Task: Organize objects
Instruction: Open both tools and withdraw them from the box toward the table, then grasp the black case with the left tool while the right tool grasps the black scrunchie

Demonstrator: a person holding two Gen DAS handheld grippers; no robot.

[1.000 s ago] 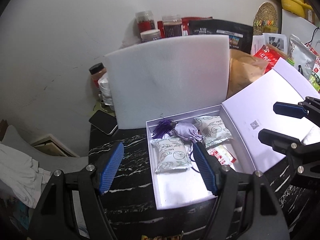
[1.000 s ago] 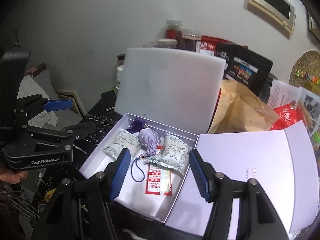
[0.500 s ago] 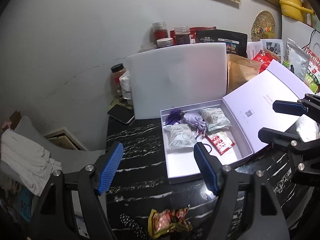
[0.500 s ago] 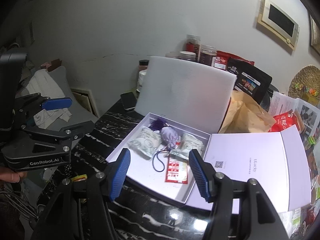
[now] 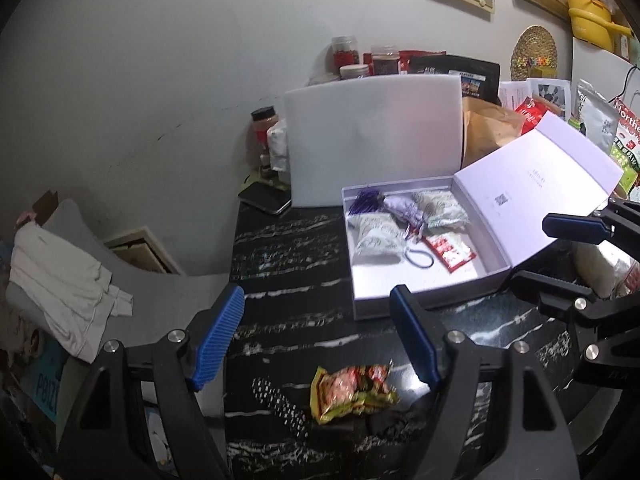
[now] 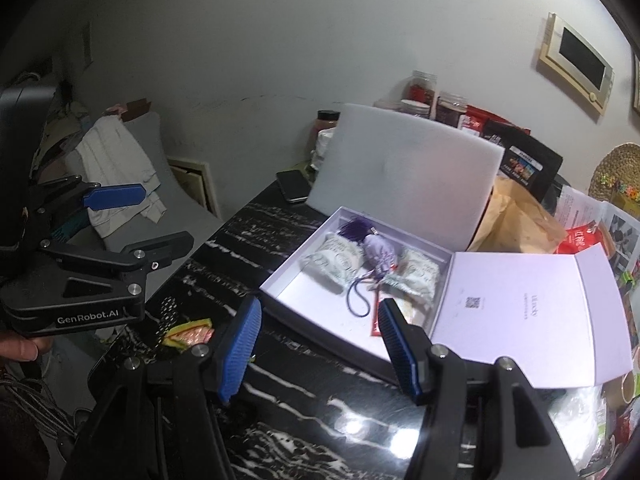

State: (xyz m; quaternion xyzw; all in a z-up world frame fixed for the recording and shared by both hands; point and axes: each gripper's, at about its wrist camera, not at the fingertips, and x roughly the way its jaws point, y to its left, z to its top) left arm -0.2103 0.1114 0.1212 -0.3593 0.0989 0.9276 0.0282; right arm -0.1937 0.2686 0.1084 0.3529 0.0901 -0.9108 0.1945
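Observation:
An open white gift box [image 5: 400, 280] [image 6: 292, 280] sits on the black marble table, its lid [image 5: 532, 188] [image 6: 520, 312] folded out to the right. Inside lie two patterned sachets [image 5: 376, 236] [image 6: 336, 258], a purple pouch with tassel [image 5: 400, 208] [image 6: 378, 254] and a red packet [image 5: 450, 252]. A crumpled snack wrapper [image 5: 352, 392] [image 6: 188, 334] lies on the table in front. My left gripper [image 5: 316, 340] [image 6: 136, 220] is open above the wrapper. My right gripper [image 6: 320, 344] [image 5: 560, 252] is open near the box's front edge.
A white foam board [image 5: 372, 136] [image 6: 404, 176] stands behind the box. A phone [image 5: 266, 198] [image 6: 294, 186] lies at the table's back left. Jars, snack bags and a brown paper bag [image 5: 488, 128] crowd the back. A grey chair with cloth [image 5: 60, 276] stands left.
Both grippers have pulled back and up from the box. The box now looks smaller, and the snack wrapper has come into view on the table in front.

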